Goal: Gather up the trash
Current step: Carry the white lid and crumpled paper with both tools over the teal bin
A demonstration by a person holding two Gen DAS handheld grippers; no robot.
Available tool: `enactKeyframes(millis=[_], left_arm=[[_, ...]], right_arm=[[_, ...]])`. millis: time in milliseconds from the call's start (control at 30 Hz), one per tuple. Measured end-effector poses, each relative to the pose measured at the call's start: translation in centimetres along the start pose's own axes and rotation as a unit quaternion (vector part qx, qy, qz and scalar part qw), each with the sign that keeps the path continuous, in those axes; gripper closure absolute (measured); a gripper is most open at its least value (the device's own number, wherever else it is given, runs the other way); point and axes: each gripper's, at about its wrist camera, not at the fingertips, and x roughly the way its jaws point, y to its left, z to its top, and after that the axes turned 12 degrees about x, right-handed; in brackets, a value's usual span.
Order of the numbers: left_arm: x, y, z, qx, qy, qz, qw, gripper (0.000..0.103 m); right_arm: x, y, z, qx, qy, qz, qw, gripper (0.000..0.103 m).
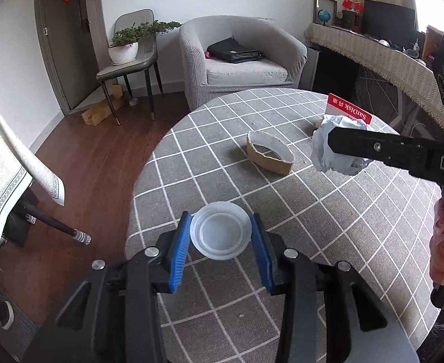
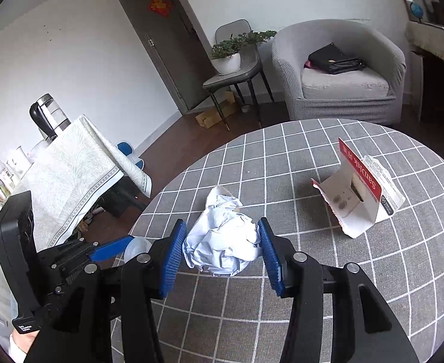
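So both grippers had their hands full here. The left gripper (image 1: 221,236) had its blue ribbed pads squeezed against either side of a small translucent white plastic lid (image 1: 220,230), round with stepped rings, held up over the near edge of the round table with the grey cloth and white grid lines (image 1: 327,220). Pretty narrow grip, the pads were right on the rim of the lid. You could also spot that same lid from the right wrist view, peeking out at the lower left between the other gripper's blue pads.

The right gripper (image 2: 222,246) was clamped on a crumpled ball of pale blue-white paper (image 2: 222,242), pads pressing in on both sides, at a medium spread. From the left wrist view the paper ball looked lifted clear of the cloth, with one black finger (image 1: 373,146) crossing in front of it. A bit of the person's hand (image 1: 442,251) showed at the right edge around the handle.

Still lying on the table: a squashed brown cardboard ring with a white inside (image 1: 269,152), sitting near the middle, and a torn-open red and white SanDisk card package (image 2: 364,193), further toward the far right side. Those two were well apart from each other.

Background stuff: a grey tub armchair (image 1: 240,60) with a black bag (image 1: 235,50) on the seat, and a potted green plant (image 1: 125,47) on a grey chair by the door.
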Motion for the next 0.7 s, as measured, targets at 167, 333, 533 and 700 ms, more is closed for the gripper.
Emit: enactKeyframes(millis=[167, 333, 533, 700], left_arm=[[-2.2, 2.0, -0.9, -0.025, -0.017, 0.005, 0.9995, 0.061], [-3.2, 4.3, -1.8, -0.048, -0.022, 0.017, 0.9985, 0.061], [-3.6, 7.2, -3.3, -0.069, -0.016, 0.041, 0.9967, 0.061], [-3.3, 9.5, -5.0, -0.075, 0.001, 0.066, 0.9950, 0.061]], right_arm=[[0.0, 2.0, -1.0, -0.017, 0.013, 0.027, 0.999, 0.054], [0.4, 4.6, -2.2, -0.042, 0.026, 0.056, 0.997, 0.054], [1.8, 6.9, -2.7, -0.051, 0.036, 0.088, 0.994, 0.054], [3.1, 8.7, -3.0, -0.060, 0.046, 0.099, 0.992, 0.054]])
